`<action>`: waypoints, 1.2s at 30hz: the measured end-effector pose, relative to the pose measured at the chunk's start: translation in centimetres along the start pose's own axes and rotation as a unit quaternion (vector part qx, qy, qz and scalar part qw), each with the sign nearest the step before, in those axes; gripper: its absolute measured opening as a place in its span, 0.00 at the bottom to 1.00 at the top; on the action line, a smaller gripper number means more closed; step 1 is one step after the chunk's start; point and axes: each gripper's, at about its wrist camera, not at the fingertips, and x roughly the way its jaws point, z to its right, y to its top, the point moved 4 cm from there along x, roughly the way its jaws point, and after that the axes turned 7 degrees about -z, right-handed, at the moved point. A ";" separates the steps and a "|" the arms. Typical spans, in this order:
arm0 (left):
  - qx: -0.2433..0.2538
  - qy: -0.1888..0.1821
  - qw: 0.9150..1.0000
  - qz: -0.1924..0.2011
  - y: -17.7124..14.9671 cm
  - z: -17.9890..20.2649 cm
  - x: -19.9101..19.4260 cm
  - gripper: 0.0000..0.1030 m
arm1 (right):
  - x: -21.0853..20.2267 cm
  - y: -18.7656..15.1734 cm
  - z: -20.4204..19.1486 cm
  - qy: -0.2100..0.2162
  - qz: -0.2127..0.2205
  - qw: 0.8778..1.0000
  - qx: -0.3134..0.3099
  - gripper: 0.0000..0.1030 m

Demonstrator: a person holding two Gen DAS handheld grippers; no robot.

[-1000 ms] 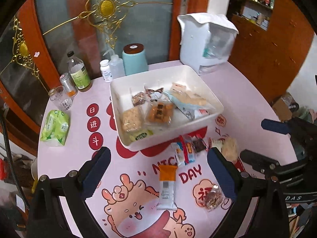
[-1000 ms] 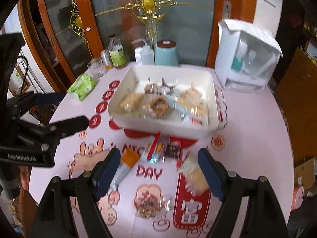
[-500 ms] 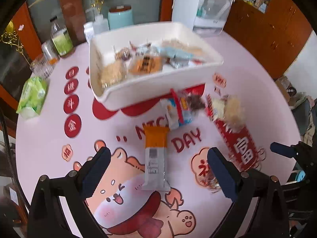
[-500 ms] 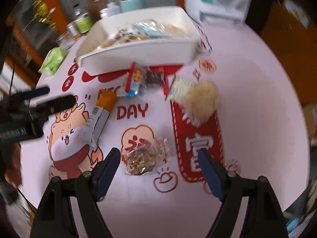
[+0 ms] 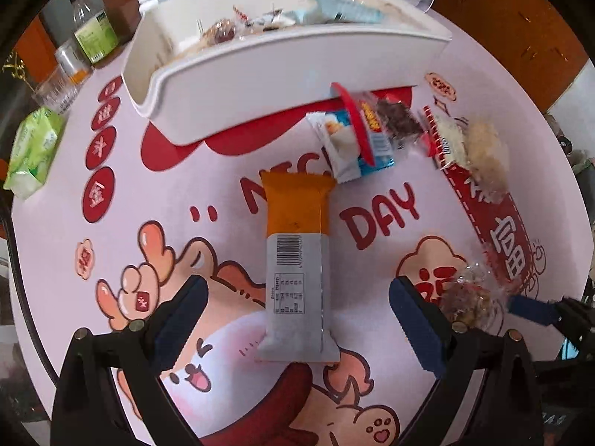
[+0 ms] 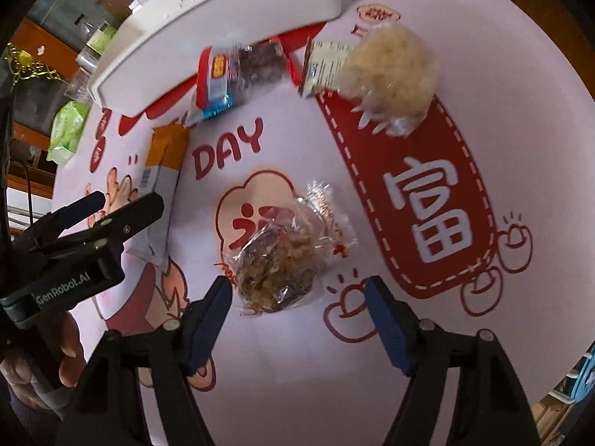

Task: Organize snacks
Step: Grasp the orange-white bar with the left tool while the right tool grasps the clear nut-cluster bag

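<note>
Both grippers lowered toward the desk (image 5: 502, 85) since a second ago; snacks now loom larger.

Item one: my left gripper (image 5: 297, 319), jaws spread wide, straddling the orange-and-grey bar (image 5: 295, 256) without touching it. Item two: my right gripper (image 6: 297, 314), jaws closing, the clear nut-mix packet (image 6: 286, 260) between them, pads not yet on it. Far side: white tray (image 5: 260, 74) holding more snacks; three packets lie just near of it.
</note>
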 end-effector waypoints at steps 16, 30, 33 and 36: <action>-0.026 0.019 0.999 -0.023 1.0 -1.2 3.5 0.75 | 1.5 0.4 -4.5 -0.048 0.032 0.996 -0.065 0.44; -0.071 0.026 0.997 -0.023 -0.9 -1.5 2.0 0.37 | 0.9 -1.5 -3.5 -0.035 0.041 0.994 -0.100 0.43; -0.080 0.011 0.996 -0.026 -2.3 -1.4 1.4 0.35 | 0.3 -2.1 -3.4 -0.026 0.047 0.993 -0.105 0.43; -0.084 0.002 0.996 -0.025 -3.4 -1.0 0.2 0.35 | -0.4 -2.1 -3.4 -0.023 0.053 0.992 -0.113 0.43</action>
